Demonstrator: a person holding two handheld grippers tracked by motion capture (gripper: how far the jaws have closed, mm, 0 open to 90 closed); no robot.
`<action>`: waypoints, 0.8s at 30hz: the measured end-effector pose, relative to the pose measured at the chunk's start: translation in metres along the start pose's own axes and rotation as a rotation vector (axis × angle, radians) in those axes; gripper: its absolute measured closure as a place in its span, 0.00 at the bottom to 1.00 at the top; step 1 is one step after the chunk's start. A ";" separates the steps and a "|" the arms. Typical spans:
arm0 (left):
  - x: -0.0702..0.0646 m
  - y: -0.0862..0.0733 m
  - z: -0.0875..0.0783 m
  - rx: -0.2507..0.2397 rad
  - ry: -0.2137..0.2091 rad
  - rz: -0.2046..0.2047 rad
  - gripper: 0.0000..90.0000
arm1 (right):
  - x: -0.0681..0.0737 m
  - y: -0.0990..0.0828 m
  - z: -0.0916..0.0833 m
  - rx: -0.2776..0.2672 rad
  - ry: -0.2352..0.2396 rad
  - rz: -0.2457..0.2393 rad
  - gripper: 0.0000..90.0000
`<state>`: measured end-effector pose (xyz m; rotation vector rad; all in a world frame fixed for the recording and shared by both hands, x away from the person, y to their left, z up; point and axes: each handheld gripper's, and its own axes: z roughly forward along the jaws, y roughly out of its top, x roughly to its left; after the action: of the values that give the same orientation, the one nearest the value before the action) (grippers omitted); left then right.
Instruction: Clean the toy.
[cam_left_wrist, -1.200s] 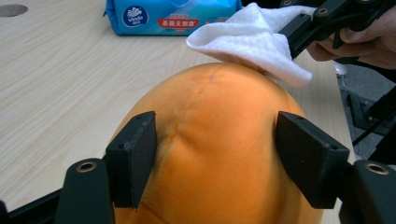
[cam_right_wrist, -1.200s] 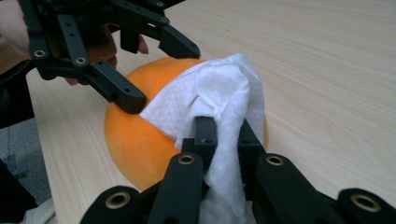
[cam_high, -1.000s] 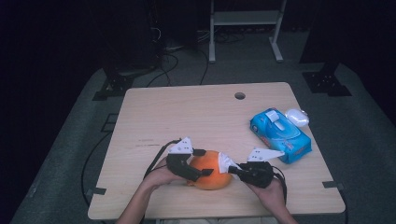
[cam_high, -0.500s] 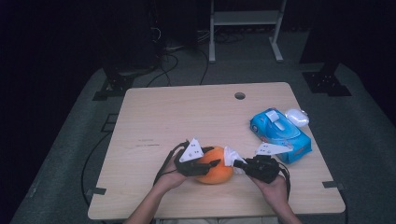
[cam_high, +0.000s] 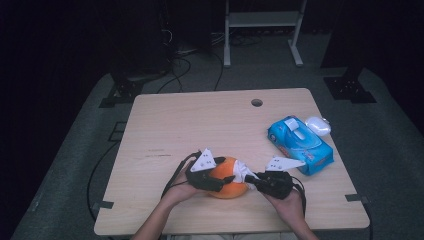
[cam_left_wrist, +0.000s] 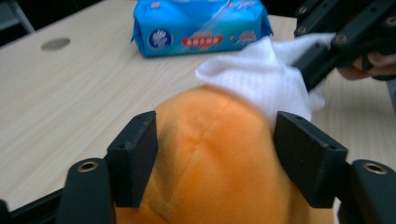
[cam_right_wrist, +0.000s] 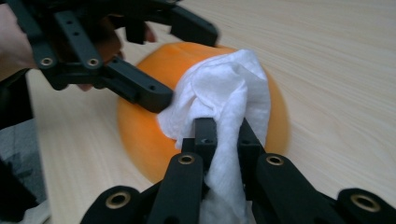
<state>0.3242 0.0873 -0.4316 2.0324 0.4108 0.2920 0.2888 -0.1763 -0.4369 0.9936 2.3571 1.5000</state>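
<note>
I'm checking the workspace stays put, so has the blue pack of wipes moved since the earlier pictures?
No. The blue pack of wipes lies at the same spot near the table's right edge, below and right of the round hole, as before.

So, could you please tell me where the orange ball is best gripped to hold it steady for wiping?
Grip the ball across its widest middle, coming from the person's left, away from the wipe. It is round, so off-centre pads would slip, and that side leaves the right claw room.

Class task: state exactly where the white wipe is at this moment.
The white wipe lies against the orange ball, pinched in the right gripper, near the table's front edge in the high view.
</note>
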 end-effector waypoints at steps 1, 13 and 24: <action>0.004 -0.002 -0.003 0.000 -0.006 -0.021 0.36 | -0.003 -0.002 0.000 0.009 -0.015 0.007 0.93; 0.016 -0.012 -0.011 0.009 -0.036 -0.084 0.40 | -0.001 -0.003 0.002 0.004 -0.023 0.009 0.93; 0.005 -0.008 -0.010 0.011 -0.081 -0.009 0.40 | -0.004 -0.005 0.003 0.017 -0.030 0.034 0.92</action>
<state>0.3237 0.1006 -0.4340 2.0448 0.3720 0.2012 0.2910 -0.1782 -0.4437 1.0580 2.3472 1.4689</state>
